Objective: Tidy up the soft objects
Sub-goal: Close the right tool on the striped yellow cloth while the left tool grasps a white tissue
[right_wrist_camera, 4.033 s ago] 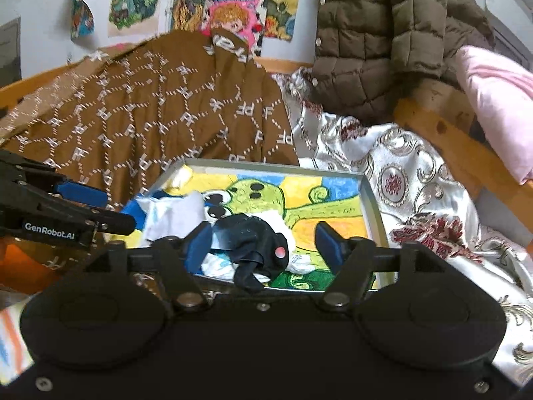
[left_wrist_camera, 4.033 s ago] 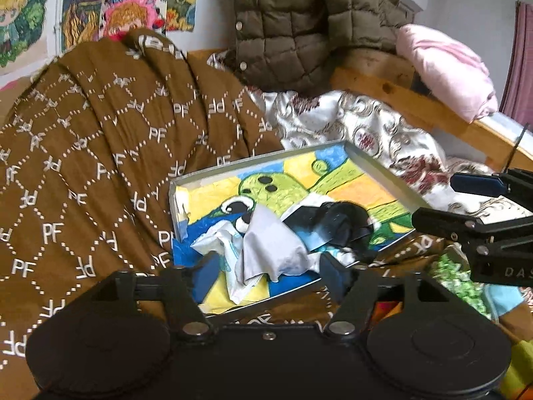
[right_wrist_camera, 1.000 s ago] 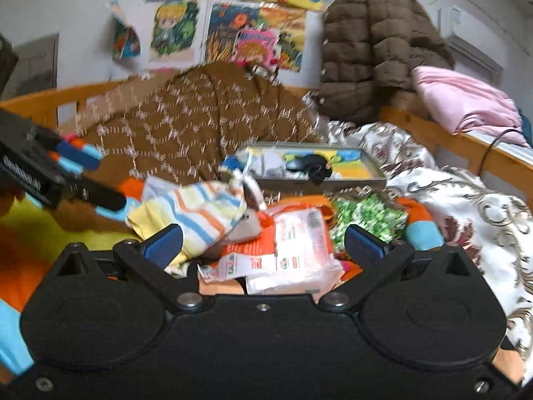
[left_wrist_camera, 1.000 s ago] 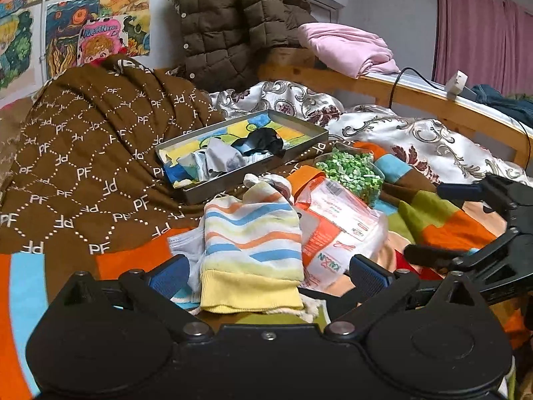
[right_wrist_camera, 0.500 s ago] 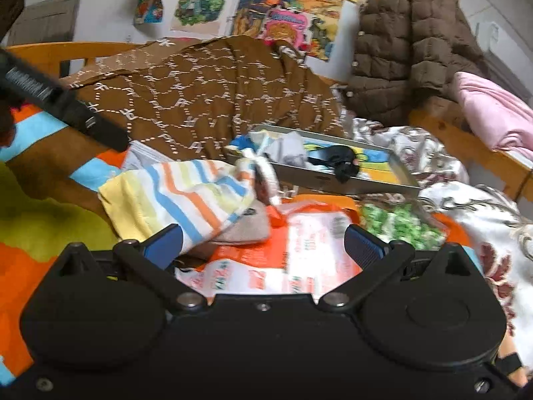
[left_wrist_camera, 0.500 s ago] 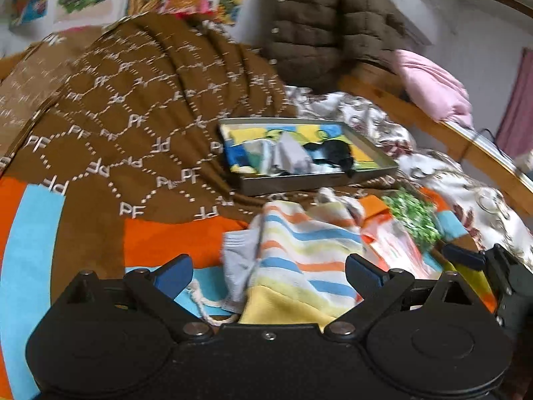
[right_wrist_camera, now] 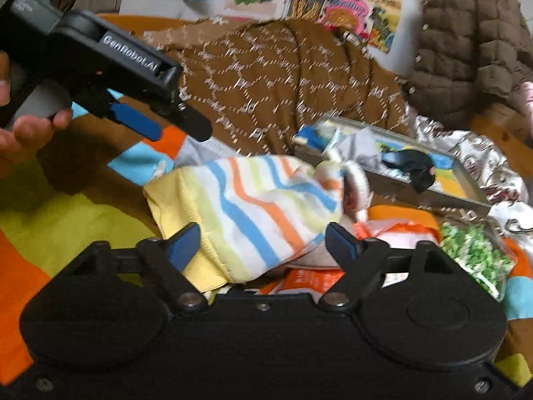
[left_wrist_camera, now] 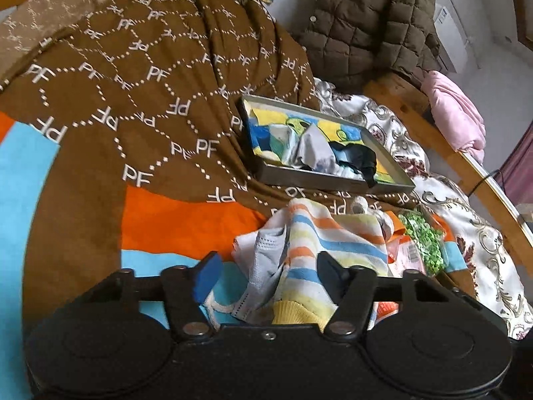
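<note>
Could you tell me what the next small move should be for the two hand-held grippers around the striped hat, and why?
Probably finish closing the right hand-held gripper on the striped hat. Its jaws have just been closing and bracket the hat's yellow cuff without yet visibly pinching it. The left hand-held gripper, also just closing, straddles the hat and a white mask, and the tray behind already holds soft items.

Handheld claws: black bodies, blue pads.

Left claw [right_wrist_camera: 173,126] is showing white "GenRobot.AI" lettering along its black housing, with flat blue finger pads. Right claw [right_wrist_camera: 263,243] is showing two round black discs, silver pivot screws and blue-tipped angular fingers [right_wrist_camera: 183,245].
</note>
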`<act>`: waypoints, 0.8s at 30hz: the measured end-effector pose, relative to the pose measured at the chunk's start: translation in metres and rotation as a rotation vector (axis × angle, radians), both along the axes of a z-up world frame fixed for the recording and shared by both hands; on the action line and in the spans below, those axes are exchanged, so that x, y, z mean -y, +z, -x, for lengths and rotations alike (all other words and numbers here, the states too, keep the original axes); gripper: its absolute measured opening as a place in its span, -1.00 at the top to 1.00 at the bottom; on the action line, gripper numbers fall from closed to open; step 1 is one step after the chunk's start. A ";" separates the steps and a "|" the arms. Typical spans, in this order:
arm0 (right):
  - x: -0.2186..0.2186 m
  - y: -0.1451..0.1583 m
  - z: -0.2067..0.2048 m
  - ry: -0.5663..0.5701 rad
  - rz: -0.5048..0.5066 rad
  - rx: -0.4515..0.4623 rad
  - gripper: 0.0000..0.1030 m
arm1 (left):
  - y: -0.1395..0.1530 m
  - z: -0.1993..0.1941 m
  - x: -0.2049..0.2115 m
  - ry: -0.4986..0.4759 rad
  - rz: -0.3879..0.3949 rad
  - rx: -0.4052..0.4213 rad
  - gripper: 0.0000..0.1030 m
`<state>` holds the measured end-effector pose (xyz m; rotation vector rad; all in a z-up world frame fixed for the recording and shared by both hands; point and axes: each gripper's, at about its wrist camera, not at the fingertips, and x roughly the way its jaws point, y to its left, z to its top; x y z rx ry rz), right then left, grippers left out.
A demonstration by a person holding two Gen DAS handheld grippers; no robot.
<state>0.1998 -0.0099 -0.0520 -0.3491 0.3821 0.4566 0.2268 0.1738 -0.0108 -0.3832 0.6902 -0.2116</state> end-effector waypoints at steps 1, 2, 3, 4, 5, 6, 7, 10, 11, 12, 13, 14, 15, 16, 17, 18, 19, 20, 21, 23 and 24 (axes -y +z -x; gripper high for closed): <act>-0.001 -0.002 -0.002 0.005 0.004 -0.012 -0.38 | -0.002 -0.002 0.000 -0.009 0.003 -0.001 -0.07; -0.002 -0.003 -0.003 0.009 0.009 -0.023 -0.37 | -0.003 -0.004 0.001 -0.019 0.004 0.001 0.01; -0.005 -0.005 -0.005 0.013 0.012 -0.032 -0.36 | -0.004 -0.005 0.002 -0.031 0.005 0.001 0.07; -0.007 -0.007 0.001 0.017 0.016 -0.038 -0.36 | -0.005 -0.007 0.002 -0.042 0.009 0.000 0.16; -0.009 -0.009 0.002 0.018 0.018 -0.043 -0.36 | -0.006 -0.007 0.003 -0.051 0.010 -0.003 0.26; -0.010 -0.010 0.001 0.019 0.018 -0.050 -0.36 | -0.008 -0.008 0.003 -0.062 0.011 -0.007 0.31; -0.011 -0.010 0.001 0.016 0.016 -0.055 -0.34 | -0.009 -0.009 0.002 -0.068 0.011 -0.008 0.42; -0.013 -0.017 -0.005 0.013 0.015 -0.074 -0.22 | -0.012 -0.010 0.001 -0.070 0.017 -0.014 0.66; -0.014 -0.018 -0.006 0.013 0.018 -0.079 -0.18 | -0.013 -0.011 -0.001 -0.067 0.021 -0.017 0.73; -0.014 -0.020 -0.007 0.014 0.019 -0.084 -0.11 | -0.014 -0.011 -0.002 -0.063 0.026 -0.019 0.75; -0.015 -0.021 -0.008 0.015 0.020 -0.087 -0.04 | -0.014 -0.011 -0.004 -0.060 0.033 -0.021 0.84; -0.016 -0.022 -0.009 0.016 0.020 -0.088 0.03 | -0.014 -0.011 -0.004 -0.058 0.035 -0.021 0.89; -0.014 -0.022 -0.005 0.019 0.019 -0.084 0.22 | -0.014 -0.011 -0.005 -0.057 0.035 -0.021 0.91; -0.014 -0.023 -0.005 0.020 0.019 -0.082 0.44 | -0.014 -0.011 -0.004 -0.058 0.034 -0.020 0.94; -0.015 -0.021 -0.002 0.019 0.022 -0.080 0.52 | -0.013 -0.011 -0.004 -0.058 0.033 -0.019 0.96; -0.014 -0.021 -0.002 0.018 0.024 -0.078 0.61 | -0.012 -0.010 -0.004 -0.058 0.031 -0.016 0.96; -0.014 -0.020 0.000 0.016 0.026 -0.076 0.71 | -0.011 -0.009 -0.003 -0.058 0.027 -0.012 0.97; -0.012 -0.020 0.000 0.013 0.029 -0.072 0.77 | -0.009 -0.008 -0.003 -0.056 0.022 -0.007 0.98; -0.010 -0.020 0.001 0.008 0.031 -0.066 0.86 | -0.007 -0.006 -0.002 -0.054 0.018 0.000 0.98; -0.007 -0.019 0.005 -0.005 0.033 -0.049 0.91 | 0.000 -0.002 -0.002 -0.047 0.011 0.018 0.99; -0.006 -0.017 0.008 -0.012 0.034 -0.038 0.92 | 0.003 0.001 -0.002 -0.042 0.008 0.027 0.99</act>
